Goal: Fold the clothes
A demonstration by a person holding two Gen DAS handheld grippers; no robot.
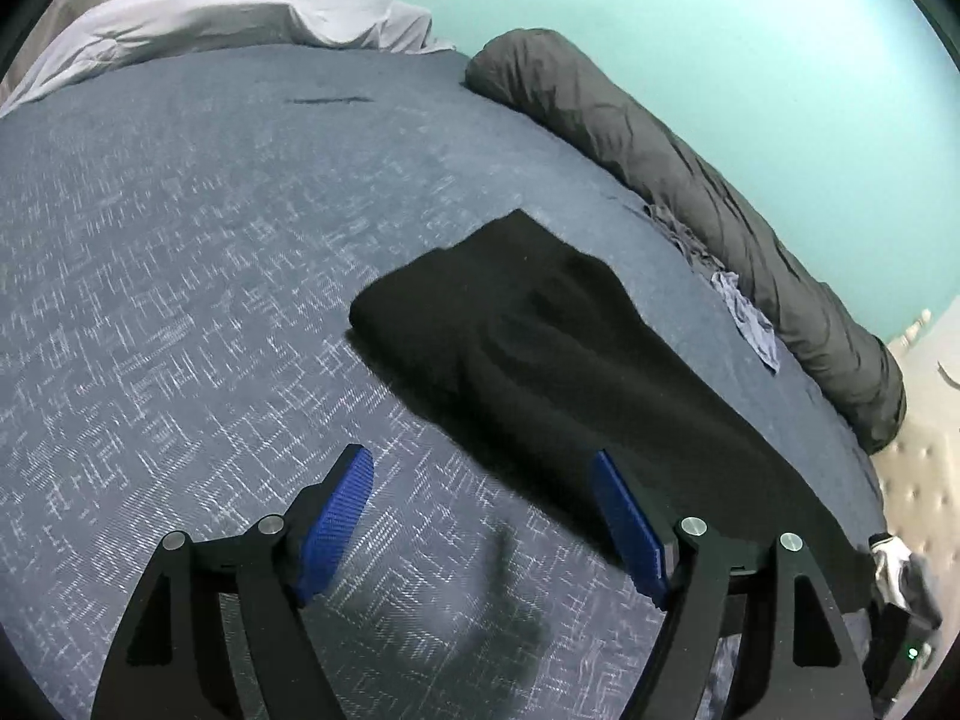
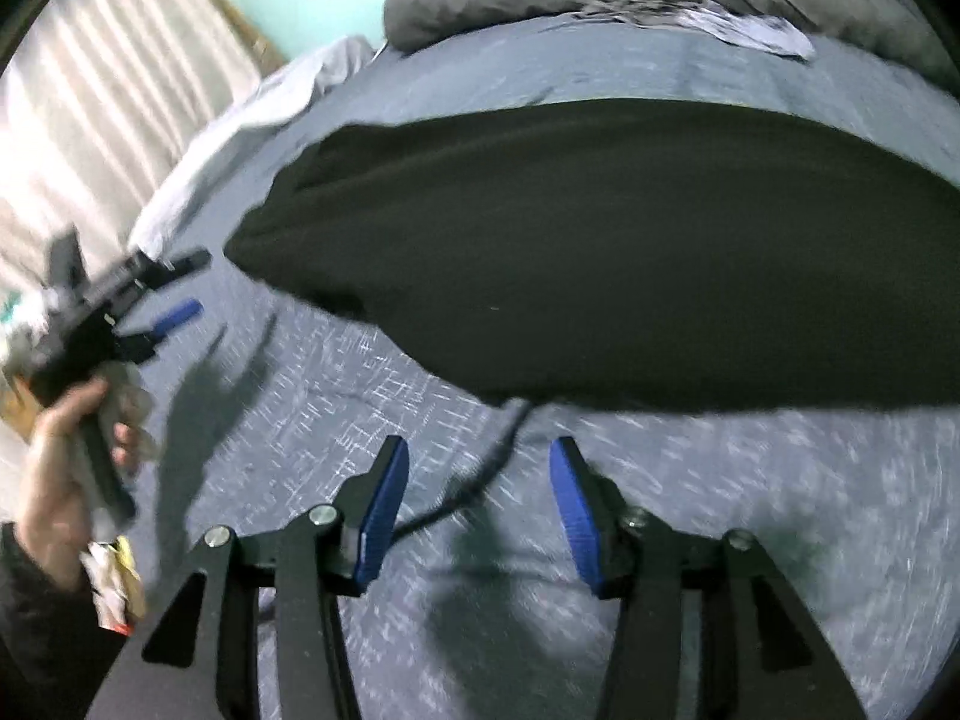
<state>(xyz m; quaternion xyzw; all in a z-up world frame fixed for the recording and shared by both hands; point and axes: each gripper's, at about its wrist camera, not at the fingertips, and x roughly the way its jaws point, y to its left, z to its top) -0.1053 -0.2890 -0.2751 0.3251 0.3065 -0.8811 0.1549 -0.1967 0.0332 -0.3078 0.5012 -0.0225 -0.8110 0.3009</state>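
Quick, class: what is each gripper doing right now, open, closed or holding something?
Left gripper: open, holding nothing, above the blue bedspread.
Right gripper: open, holding nothing, near the black garment.

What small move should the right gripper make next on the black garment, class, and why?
Probably ease the right gripper forward to the near edge of the black garment. Its jaws stand open and empty over the blue bedspread, just short of that edge, and the left gripper is open and empty too, so nothing is held.
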